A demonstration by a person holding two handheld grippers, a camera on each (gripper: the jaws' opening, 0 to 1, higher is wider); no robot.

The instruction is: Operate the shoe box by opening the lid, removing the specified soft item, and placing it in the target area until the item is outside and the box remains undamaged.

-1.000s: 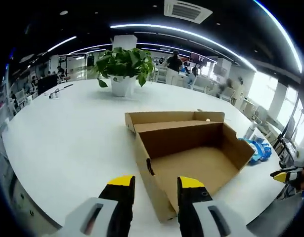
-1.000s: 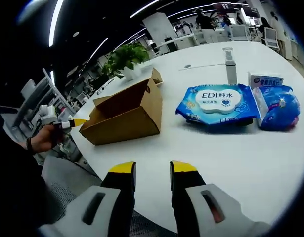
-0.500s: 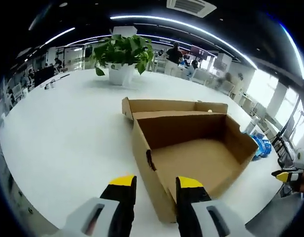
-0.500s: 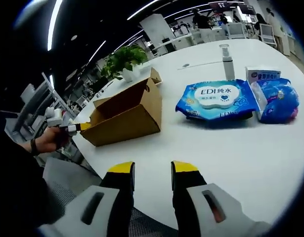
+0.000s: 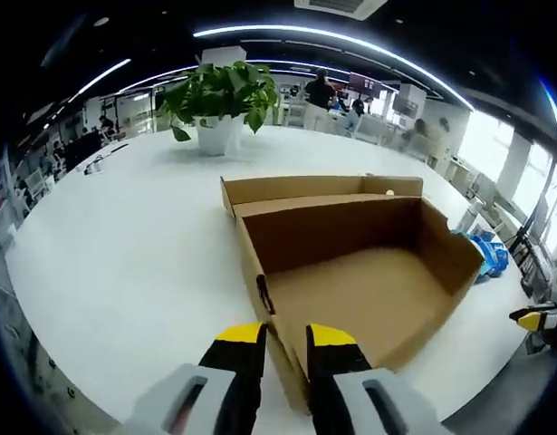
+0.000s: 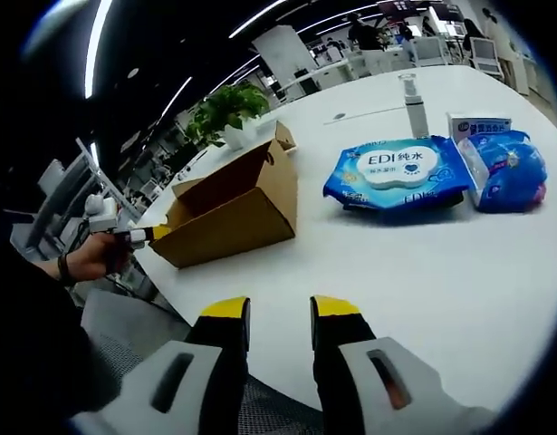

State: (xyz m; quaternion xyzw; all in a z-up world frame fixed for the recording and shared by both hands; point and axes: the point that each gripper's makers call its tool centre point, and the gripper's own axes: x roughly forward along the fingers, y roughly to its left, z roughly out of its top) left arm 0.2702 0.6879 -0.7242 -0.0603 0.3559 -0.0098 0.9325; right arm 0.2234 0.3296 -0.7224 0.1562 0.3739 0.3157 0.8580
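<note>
An open brown cardboard shoe box [image 5: 350, 294] lies on the white table, empty inside, its lid [image 5: 314, 188] folded back flat behind it. My left gripper [image 5: 285, 335] is open by a narrow gap and straddles the box's near wall at the corner. From the right gripper view the box [image 6: 233, 213] stands at the left, with a hand holding the left gripper [image 6: 142, 235] at its end. A blue soft wipes pack [image 6: 400, 177] lies to the right of the box. My right gripper [image 6: 281, 308] is open over the table's near edge, holding nothing.
A blue bag [image 6: 512, 172], a small white carton [image 6: 477, 125] and a slim bottle [image 6: 410, 104] stand beyond the wipes. A potted plant [image 5: 222, 100] sits behind the box. The round table [image 5: 124, 245] has bare surface left of the box. Office desks and people are far back.
My left gripper has moved in to the box's near wall and its jaws have narrowed around it. The right gripper has stayed almost still.
</note>
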